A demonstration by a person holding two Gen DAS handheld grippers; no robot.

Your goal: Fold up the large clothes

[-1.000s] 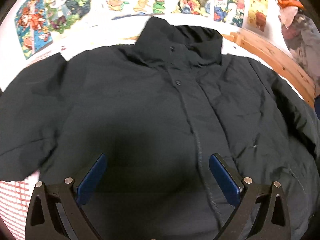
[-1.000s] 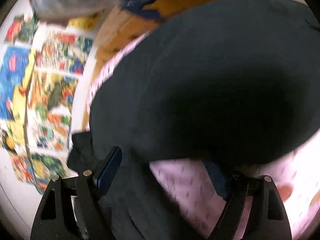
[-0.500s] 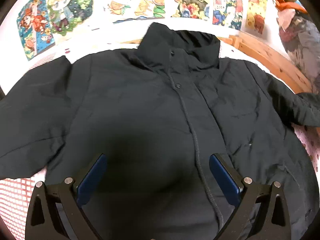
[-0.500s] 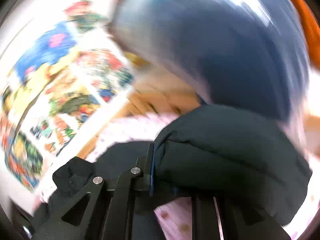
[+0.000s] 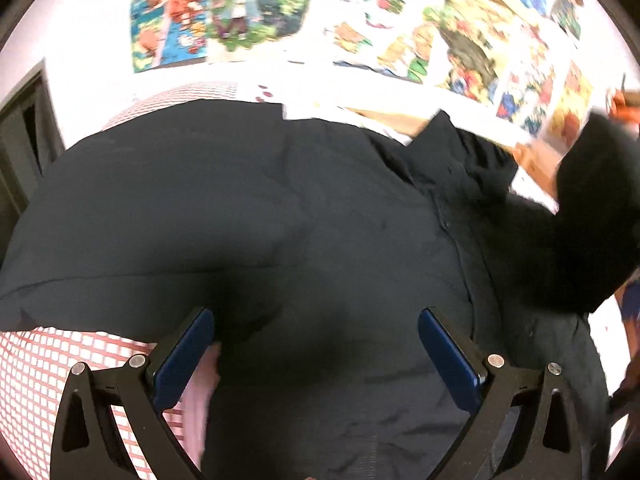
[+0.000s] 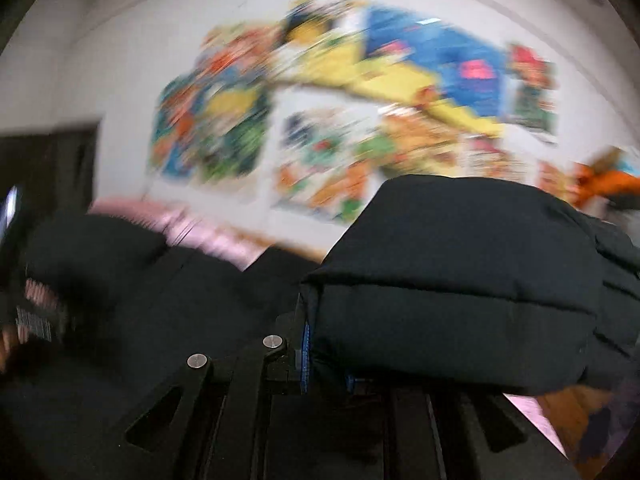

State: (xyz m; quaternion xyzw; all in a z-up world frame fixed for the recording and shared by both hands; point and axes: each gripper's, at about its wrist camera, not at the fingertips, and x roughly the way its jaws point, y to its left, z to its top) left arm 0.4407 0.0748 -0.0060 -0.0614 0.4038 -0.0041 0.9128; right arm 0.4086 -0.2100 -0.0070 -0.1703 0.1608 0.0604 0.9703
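Note:
A large black padded jacket (image 5: 280, 216) lies spread front-up on the bed, its collar (image 5: 460, 156) toward the far right. My left gripper (image 5: 316, 340) hovers open over the jacket's lower body, nothing between its blue pads. In the right wrist view my right gripper (image 6: 320, 344) is shut on the jacket sleeve (image 6: 460, 292), which bulges over the jaws and hides the right finger. The same lifted sleeve (image 5: 588, 216) shows in the left wrist view, raised over the jacket's right side.
A pink checked bedsheet (image 5: 36, 368) shows under the jacket at the near left. A wooden bed frame (image 5: 536, 160) runs behind the collar. Colourful posters (image 5: 240, 4) cover the white wall. A dark doorway (image 5: 20, 148) stands at the left.
My right gripper closed on the sleeve, rolled upright and lifted it across toward the jacket's middle. My left gripper shifted left, so the left sleeve and checked sheet came into view.

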